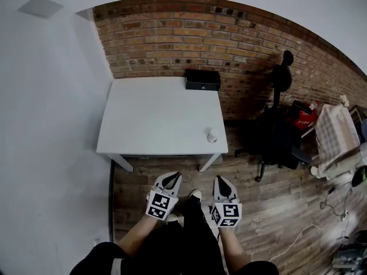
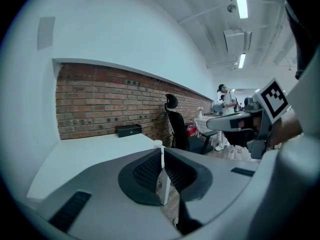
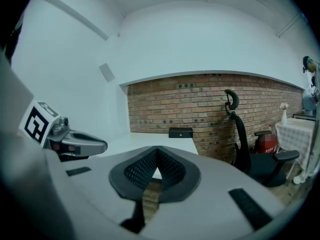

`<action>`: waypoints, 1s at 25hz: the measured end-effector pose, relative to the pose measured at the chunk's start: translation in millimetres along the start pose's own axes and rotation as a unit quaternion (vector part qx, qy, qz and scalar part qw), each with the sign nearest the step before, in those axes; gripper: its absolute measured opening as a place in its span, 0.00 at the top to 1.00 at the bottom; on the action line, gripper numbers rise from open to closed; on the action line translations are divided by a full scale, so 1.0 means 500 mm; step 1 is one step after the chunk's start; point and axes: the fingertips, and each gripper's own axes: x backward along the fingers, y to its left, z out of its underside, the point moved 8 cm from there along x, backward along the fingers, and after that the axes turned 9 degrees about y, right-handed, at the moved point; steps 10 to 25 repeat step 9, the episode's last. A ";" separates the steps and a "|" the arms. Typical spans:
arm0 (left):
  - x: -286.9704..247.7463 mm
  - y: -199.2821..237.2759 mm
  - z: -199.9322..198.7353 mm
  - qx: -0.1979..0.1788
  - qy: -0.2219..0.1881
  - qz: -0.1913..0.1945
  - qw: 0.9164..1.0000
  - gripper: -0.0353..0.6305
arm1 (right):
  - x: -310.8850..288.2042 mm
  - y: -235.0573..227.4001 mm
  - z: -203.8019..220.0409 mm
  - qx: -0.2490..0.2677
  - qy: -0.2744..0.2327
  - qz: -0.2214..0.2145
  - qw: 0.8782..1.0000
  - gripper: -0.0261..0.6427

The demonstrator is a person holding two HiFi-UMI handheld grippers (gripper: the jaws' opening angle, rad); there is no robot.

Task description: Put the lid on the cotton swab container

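Even bright light from ceiling strips (image 2: 240,1), soft shadows, strong fisheye curvature, dark vignetted corners.

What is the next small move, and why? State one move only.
Probably carry the left gripper and right gripper forward to the near edge of the white table. Both are shut and empty, over the floor short of it, while the small white container stands near its front right corner. A separate lid cannot be made out.
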 end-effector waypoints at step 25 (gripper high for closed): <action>0.014 0.009 0.005 0.003 0.003 0.000 1.000 0.91 | -0.001 0.024 -0.001 0.004 0.006 -0.006 1.000 0.93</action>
